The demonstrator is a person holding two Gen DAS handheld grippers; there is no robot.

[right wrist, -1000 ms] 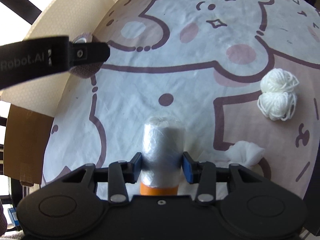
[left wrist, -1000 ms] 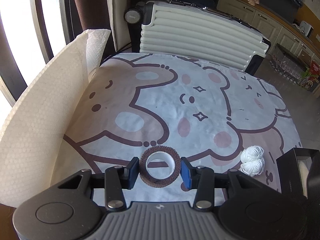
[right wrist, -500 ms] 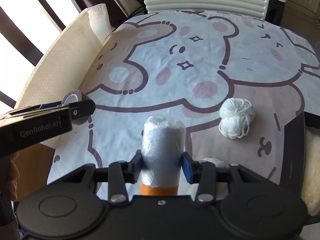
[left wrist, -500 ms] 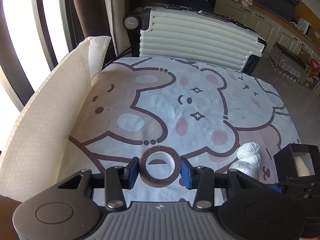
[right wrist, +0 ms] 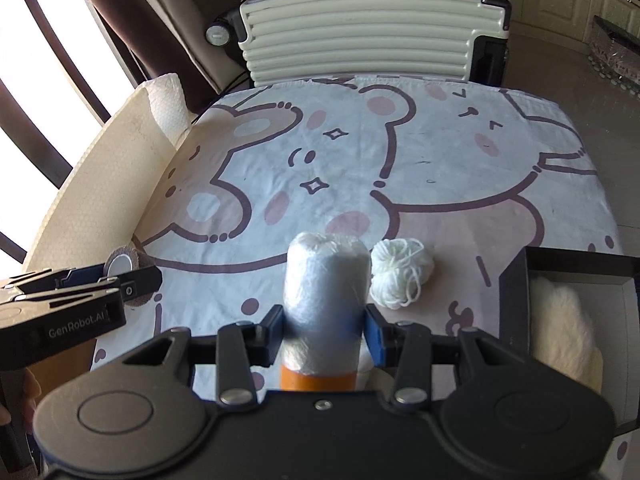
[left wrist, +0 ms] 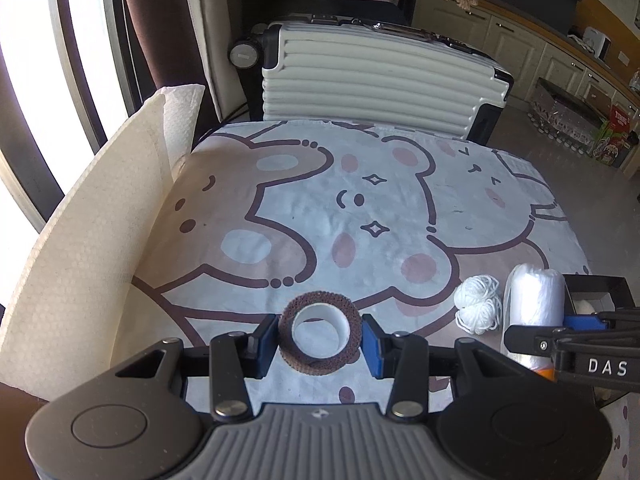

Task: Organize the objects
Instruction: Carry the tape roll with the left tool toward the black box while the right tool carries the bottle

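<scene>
- Gripper on the left [left wrist: 320, 338]: clamping a brown tape ring [left wrist: 319, 333] between blue pads [left wrist: 371, 342], both pads pressing against the ring's outer rim; holding the ring clear above the printed cloth [left wrist: 360, 208], white core showing in the middle.
- Gripper on the right [right wrist: 324, 328]: squeezing a plastic-wrapped roll [right wrist: 325, 292] from both sides, orange base peeking out below the wrap; keeping the roll upright, just ahead of the gripper body.
- Showing also in the left view: the same roll [left wrist: 534, 308] standing at the far right, beside the right gripper's black arm.
- Showing also in the right view: the tape ring [right wrist: 125, 270] at the left edge, pinched by the left gripper [right wrist: 132, 280].
- Lying on the cloth just right of the roll: a white yarn ball [right wrist: 400, 276], resting near the roll's top as seen from the right wrist; whether touching it, impossible to tell.
- Sitting at the right edge of the cloth: an open black box [right wrist: 516, 280] holding something pale and fluffy [right wrist: 564, 320].
- Leaning along the left side of the cloth: a sheet of white honeycomb wrap [left wrist: 88, 240], standing on edge.
- Lying beyond the far edge of the cloth: a cream ribbed suitcase [left wrist: 380, 80], on its side, wheel facing left.
</scene>
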